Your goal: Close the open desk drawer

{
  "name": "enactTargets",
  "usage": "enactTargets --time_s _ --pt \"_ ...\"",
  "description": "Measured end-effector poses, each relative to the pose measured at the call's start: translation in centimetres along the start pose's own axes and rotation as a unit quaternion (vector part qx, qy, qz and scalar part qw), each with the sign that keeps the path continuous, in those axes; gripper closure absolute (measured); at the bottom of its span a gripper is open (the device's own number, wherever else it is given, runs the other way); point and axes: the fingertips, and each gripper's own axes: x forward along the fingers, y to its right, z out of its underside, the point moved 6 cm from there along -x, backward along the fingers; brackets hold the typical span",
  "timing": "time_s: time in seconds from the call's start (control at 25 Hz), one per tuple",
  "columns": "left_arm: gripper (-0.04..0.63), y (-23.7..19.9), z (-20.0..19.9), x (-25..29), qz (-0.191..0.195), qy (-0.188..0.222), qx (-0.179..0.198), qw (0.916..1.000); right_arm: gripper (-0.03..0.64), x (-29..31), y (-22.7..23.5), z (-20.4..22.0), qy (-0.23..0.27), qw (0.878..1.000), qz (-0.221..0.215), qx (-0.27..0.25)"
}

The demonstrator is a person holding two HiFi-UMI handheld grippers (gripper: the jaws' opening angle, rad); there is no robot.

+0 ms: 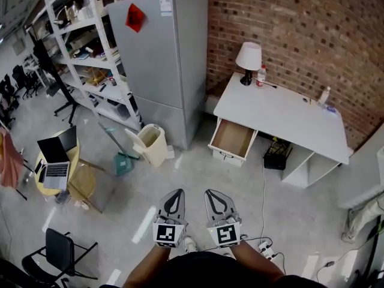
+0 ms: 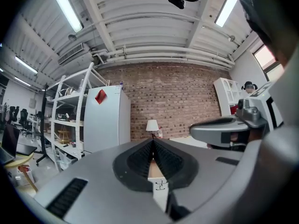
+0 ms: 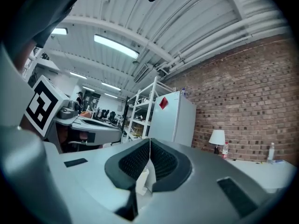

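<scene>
- Lowest in the head view, the left gripper and right gripper sit side by side, each with its jaws pressed together on nothing.
- Well apart from both, ahead and to the right, the drawer stands pulled out of the white desk. Its slide axis runs away from the person into the desk. The right gripper looks slightly nearer.
- Left gripper view: the pads meet with nothing between them. Just below their line the drawer shows its white front almost dead ahead, under the lamp.
- Right gripper view: the jaws are closed and empty, aimed nearer the fridge. The desk lies off to the right, and the drawer cannot be picked out here.
</scene>
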Motion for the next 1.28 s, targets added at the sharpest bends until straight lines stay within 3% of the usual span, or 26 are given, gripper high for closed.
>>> enactTargets --time_s 0.24,0.48,0.8,1.12,1.28 --pt "0.588 -2.7 -0.4 1.8 0.024 0.016 0.006 0.9996 0.589 2.5 0.4 0.5 -0.019 0.999 0.04 0.009" --pt "0.588 -3.2 -0.3 2.8 0.042 0.012 0.005 0.999 0.589 3.3 2.1 -0.2 -0.026 0.995 0.083 0.058" --pt "0.588 -2.4 0.1 5.7 0.047 0.01 0.001 0.9988 0.589 4.1 4.6 0.8 -0.035 0.992 0.086 0.087" --pt "0.588 -0.8 1.3 10.9 0.041 -0.02 0.006 0.999 0.589 5.5 9.8 3.6 -0.048 0.992 0.08 0.09" --pt "0.588 0.1 1.5 14.1 0.05 -0.034 -0.011 0.9981 0.589 6.2 13.0 4.2 -0.039 0.991 0.097 0.082"
